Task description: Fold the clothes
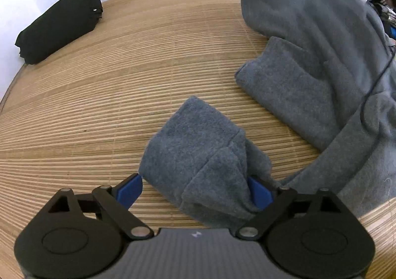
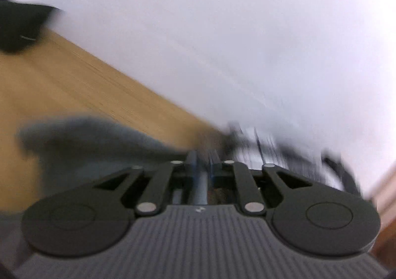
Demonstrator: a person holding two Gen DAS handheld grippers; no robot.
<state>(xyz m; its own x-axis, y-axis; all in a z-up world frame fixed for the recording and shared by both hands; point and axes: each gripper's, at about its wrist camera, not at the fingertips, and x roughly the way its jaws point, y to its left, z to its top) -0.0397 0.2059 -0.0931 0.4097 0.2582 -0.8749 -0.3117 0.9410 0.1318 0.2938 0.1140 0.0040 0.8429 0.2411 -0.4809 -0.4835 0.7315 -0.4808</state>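
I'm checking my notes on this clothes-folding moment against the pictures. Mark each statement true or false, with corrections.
1. The left gripper has its jaws spread wide, with a grey fleece garment cuff between them. True.
2. The surface is a slatted bamboo mat. True.
3. A red towel lies folded at the mat's far left. False: a folded black garment lies there.
4. The right gripper has its jaws wide apart. False: they are nearly together, and the blur hides any grip.

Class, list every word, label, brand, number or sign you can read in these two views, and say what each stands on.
No readable words or numbers.
Left gripper body: a small white mark, not legible as letters.
Right gripper body: a similar white mark, blurred.
Folded black cloth: a tiny white speck, too small to read.
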